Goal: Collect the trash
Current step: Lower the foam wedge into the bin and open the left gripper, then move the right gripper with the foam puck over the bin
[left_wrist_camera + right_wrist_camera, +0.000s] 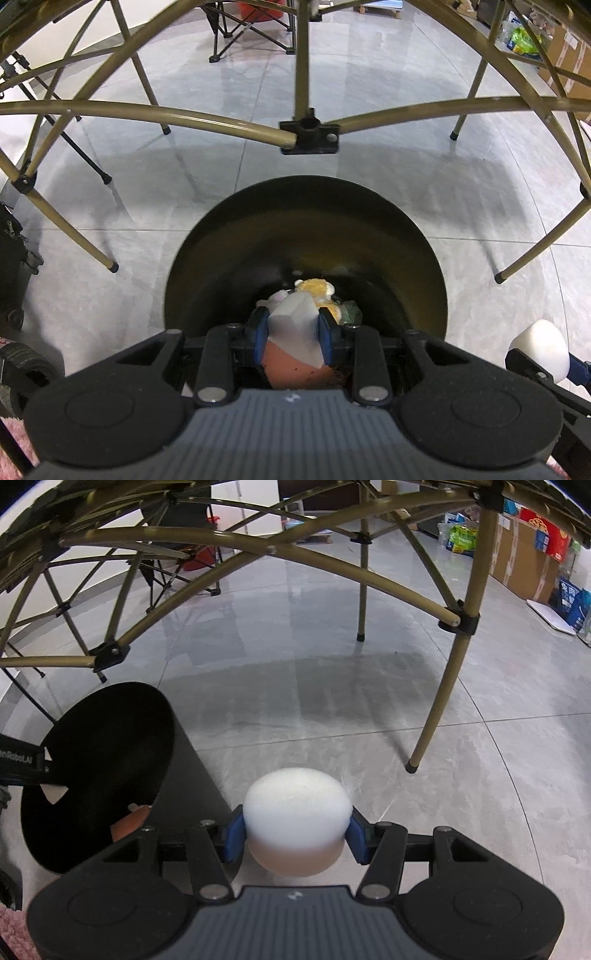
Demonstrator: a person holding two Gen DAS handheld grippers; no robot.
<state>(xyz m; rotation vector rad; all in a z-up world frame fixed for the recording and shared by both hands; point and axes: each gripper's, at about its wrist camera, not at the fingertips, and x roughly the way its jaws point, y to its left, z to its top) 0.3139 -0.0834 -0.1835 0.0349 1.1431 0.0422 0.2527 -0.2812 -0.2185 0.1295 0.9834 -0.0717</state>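
Partly hidden white lettering on the black bar at the left edge of the right wrist view cannot be read. The left claw (293, 332) pinches a white-and-orange scrap (295, 332) over the black bin (306, 236) at lower centre. The right claw (295, 830) grips a white foam ball (297, 805) at lower centre, just beside that bin (99, 775).

Left tool (293, 334) clamped tight; right tool (295, 834) gripping, both tilted downward.

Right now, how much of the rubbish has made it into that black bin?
Some scraps already lie in the black bin. The left claw holds a white-and-orange piece over the bin's mouth. The right claw grips a white foam lump beside the bin, over the floor. Both need dropping in.
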